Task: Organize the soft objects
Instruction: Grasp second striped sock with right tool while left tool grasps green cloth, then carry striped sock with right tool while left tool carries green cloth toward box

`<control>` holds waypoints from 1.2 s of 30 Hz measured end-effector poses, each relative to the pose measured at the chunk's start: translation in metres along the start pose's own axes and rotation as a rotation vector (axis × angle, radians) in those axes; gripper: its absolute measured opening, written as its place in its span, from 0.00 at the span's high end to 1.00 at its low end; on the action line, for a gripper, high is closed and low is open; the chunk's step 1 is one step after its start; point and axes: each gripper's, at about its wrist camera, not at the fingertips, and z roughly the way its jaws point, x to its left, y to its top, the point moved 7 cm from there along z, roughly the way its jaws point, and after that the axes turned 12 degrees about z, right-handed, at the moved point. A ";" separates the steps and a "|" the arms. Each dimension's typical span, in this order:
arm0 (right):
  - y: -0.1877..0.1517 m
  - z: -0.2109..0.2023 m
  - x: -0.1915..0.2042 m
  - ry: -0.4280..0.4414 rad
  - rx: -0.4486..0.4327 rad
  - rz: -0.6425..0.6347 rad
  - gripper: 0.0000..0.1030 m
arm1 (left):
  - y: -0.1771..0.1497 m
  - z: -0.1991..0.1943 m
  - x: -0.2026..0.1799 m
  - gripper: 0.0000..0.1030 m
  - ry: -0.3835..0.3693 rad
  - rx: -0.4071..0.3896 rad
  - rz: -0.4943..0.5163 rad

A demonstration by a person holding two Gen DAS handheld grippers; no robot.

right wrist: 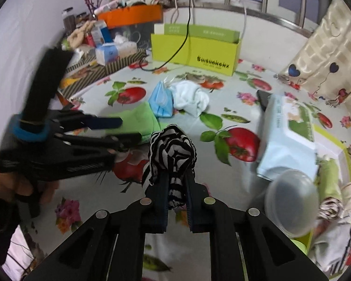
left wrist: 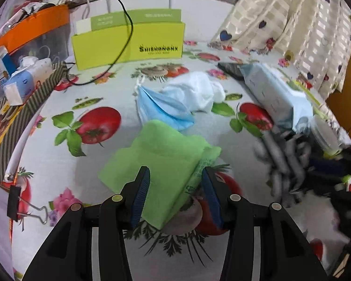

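A folded green cloth (left wrist: 161, 154) lies on the tomato-print tablecloth (left wrist: 93, 182). My left gripper (left wrist: 176, 187) is open, with one blue pad on each side of the cloth's near corner. In the right wrist view the same left gripper (right wrist: 129, 130), held in a hand, straddles the green cloth (right wrist: 138, 117). My right gripper (right wrist: 176, 178) is shut on a black-and-white striped cloth (right wrist: 173, 147), which bunches up above the fingertips; it shows as a blur (left wrist: 285, 159) in the left wrist view. Behind lie a blue face mask (left wrist: 161, 110) and a crumpled white cloth (left wrist: 196, 91).
A pale blue wipes pack (right wrist: 285, 135) and a clear round lid (right wrist: 292, 201) sit at the right, beside a yellow-green tray (right wrist: 332, 138) holding rolled cloths. A yellow-green box (left wrist: 128, 44) stands at the back with a black cable (left wrist: 126, 18) over it. Clutter and a tissue box (left wrist: 23, 84) fill the left.
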 end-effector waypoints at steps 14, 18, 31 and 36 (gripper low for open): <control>0.001 -0.027 0.001 0.035 -0.049 -0.002 0.89 | 0.005 0.012 0.006 0.53 0.075 0.008 0.017; 0.000 -0.035 -0.001 0.039 -0.063 -0.002 0.89 | 0.006 0.013 0.007 0.54 0.083 0.009 0.010; 0.000 -0.060 -0.009 0.045 -0.113 0.019 0.89 | -0.003 -0.008 0.007 0.94 0.061 -0.015 -0.097; 0.000 -0.068 -0.012 0.050 -0.128 0.024 0.89 | -0.007 -0.044 -0.004 0.94 0.005 -0.112 -0.148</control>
